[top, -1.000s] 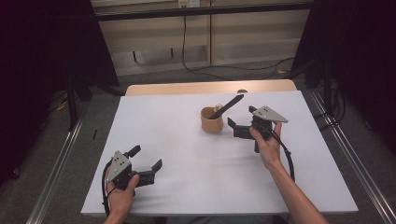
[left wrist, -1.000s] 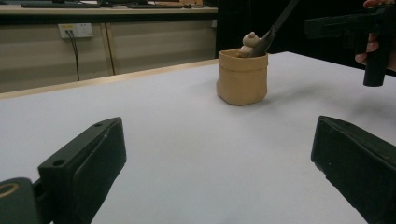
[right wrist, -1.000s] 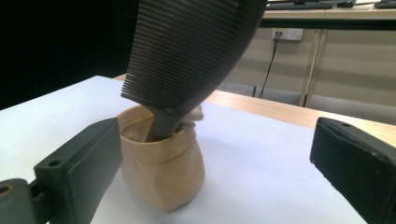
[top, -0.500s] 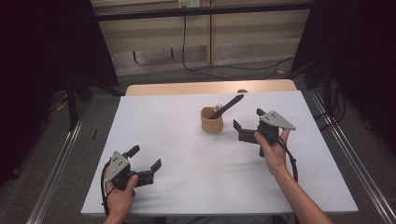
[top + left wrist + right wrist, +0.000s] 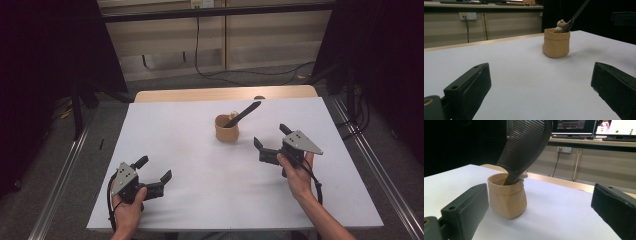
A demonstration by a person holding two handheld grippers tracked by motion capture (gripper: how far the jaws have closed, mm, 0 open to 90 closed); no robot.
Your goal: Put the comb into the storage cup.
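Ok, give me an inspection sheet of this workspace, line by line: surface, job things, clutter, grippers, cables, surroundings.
Surface: white rectangular tabletop, bare apart from the job's things.
Job's things: small tan soft-sided cup standing upright; black ribbed comb-like tool leaning out of it, a small tan lump beside it inside.
Clutter: nothing seen.
Grippers: left hand-held gripper open, near edge; right hand-held gripper open, beside the cup, not touching.
Cables: black cable trailing from the right one.
Surroundings: wooden wall panels, dark curtains.

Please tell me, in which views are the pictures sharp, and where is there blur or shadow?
High view: even light, dark room edges, a faint shadow beside the cup. Left gripper view: cup fairly sharp, near jaws soft. Right gripper view: the ribbed black handle looms large, cup clear, screens behind blurred.
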